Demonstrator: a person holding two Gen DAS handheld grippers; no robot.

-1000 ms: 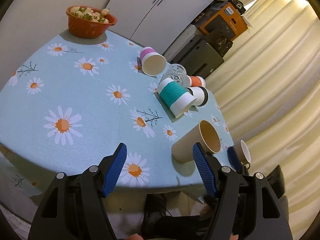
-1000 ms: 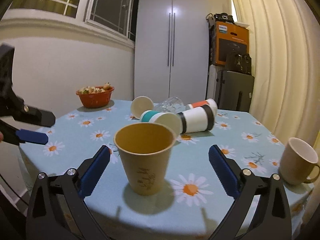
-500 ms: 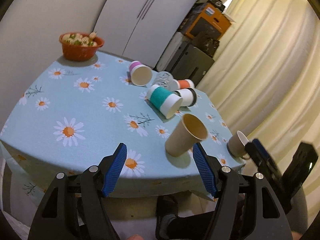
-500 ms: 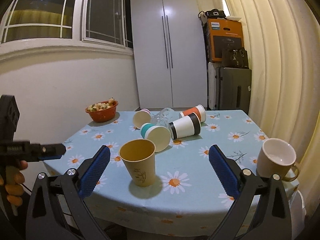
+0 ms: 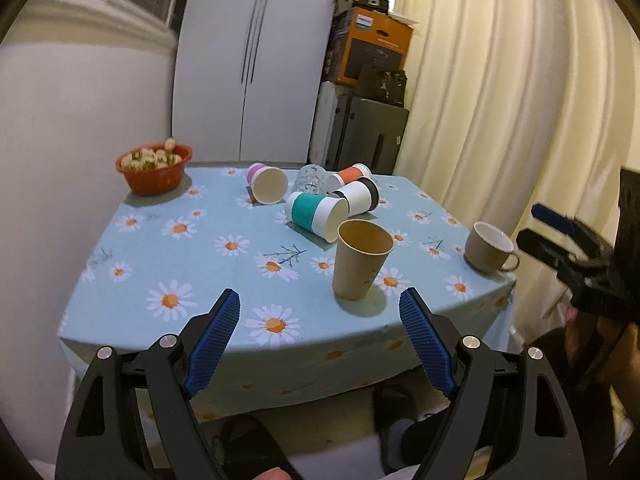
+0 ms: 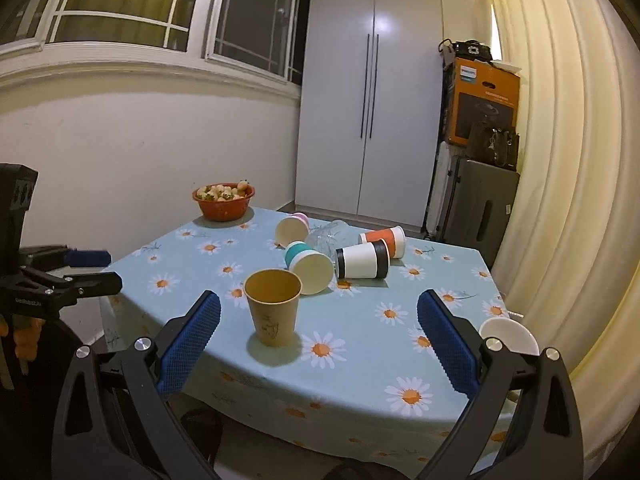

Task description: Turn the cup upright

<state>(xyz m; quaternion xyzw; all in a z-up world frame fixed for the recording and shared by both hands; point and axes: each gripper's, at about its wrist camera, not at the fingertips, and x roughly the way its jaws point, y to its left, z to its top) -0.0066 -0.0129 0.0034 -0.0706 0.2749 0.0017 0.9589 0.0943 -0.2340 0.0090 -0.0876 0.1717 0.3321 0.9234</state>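
Note:
A brown paper cup (image 5: 361, 259) stands upright near the table's front edge; it also shows in the right wrist view (image 6: 273, 306). Behind it several cups lie on their sides: a teal one (image 5: 317, 211), a black-banded white one (image 5: 359, 196), an orange one (image 5: 350, 173), a pink one (image 5: 267, 182) and a clear glass (image 5: 311, 178). My left gripper (image 5: 320, 334) is open and empty, back from the table's front edge. My right gripper (image 6: 319, 334) is open and empty, also off the table.
A beige mug (image 5: 489, 246) stands upright at the table's right corner. A red bowl of food (image 5: 154, 167) sits at the far left. The table has a blue daisy cloth (image 5: 208, 240). A white cupboard, boxes and curtains stand behind.
Both grippers have pulled back and away from the table, so the table looks smaller. The brown cup stays upright. No cup has moved.

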